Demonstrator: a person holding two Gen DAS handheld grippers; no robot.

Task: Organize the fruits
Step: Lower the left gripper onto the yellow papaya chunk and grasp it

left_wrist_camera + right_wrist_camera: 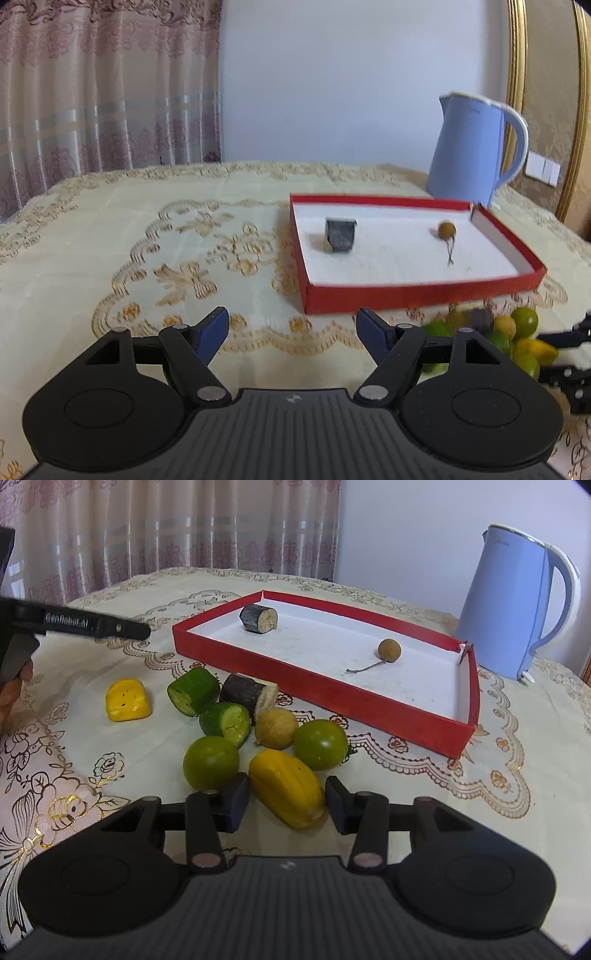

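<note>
My right gripper is low over the fruit pile, shut on a long yellow fruit piece whose sides its two blue pads touch. Around it lie two round green fruits, two green cucumber-like chunks, a dark cane piece, a tan longan and another yellow piece. The red tray holds a dark cane piece and a stemmed longan. My left gripper hangs open with nothing between its fingers over the cloth in front of the tray.
A blue kettle stands behind the tray's far right corner. An embroidered cloth covers the table; curtains hang behind. In the right wrist view a left gripper finger and a hand reach in from the left.
</note>
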